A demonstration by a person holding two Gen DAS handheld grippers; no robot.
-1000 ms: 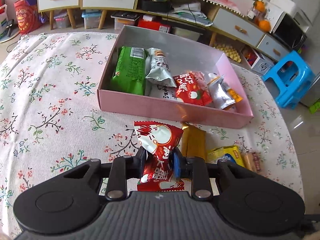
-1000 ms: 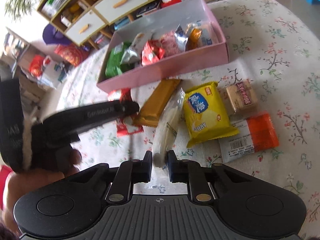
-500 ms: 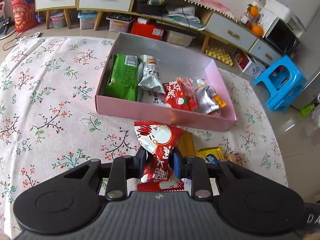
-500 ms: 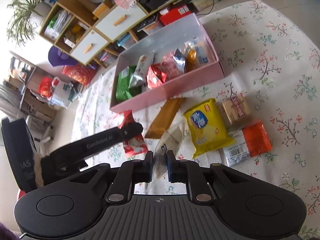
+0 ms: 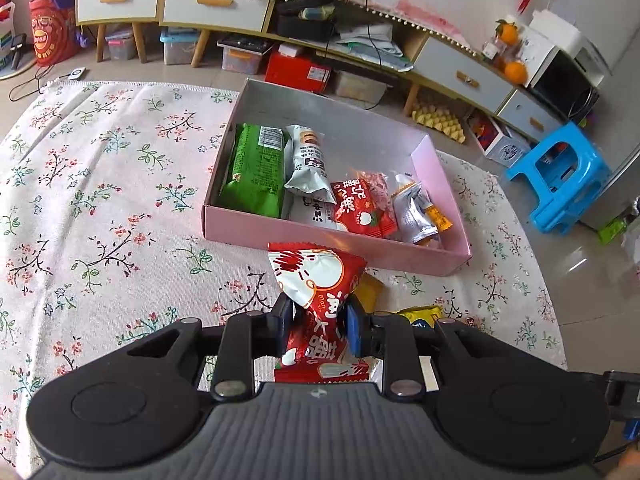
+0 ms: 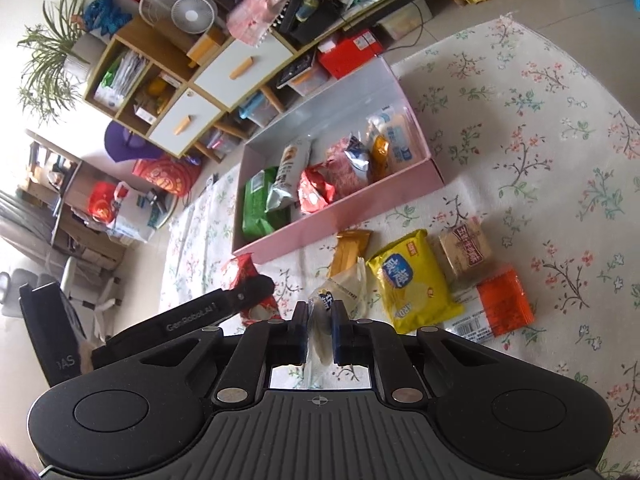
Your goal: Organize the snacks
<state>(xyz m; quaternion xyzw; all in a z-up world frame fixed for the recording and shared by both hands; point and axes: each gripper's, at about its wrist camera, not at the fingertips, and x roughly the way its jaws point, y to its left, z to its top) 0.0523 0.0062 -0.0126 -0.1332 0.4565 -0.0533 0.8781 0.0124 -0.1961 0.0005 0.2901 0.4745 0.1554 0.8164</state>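
My left gripper is shut on a red and white snack packet and holds it above the cloth, just in front of the pink box. The box holds a green packet, a silver one, a red one and others. My right gripper is shut on a pale clear-wrapped snack, lifted off the table. The left gripper with its red packet shows at the left of the right wrist view, near the pink box.
On the floral cloth lie a gold bar, a yellow packet, a brown square packet and an orange packet. Cabinets and a blue stool stand beyond the table.
Both grippers have risen with their snacks; the table and box look farther away. The pale snack has come off the cloth in the right gripper.
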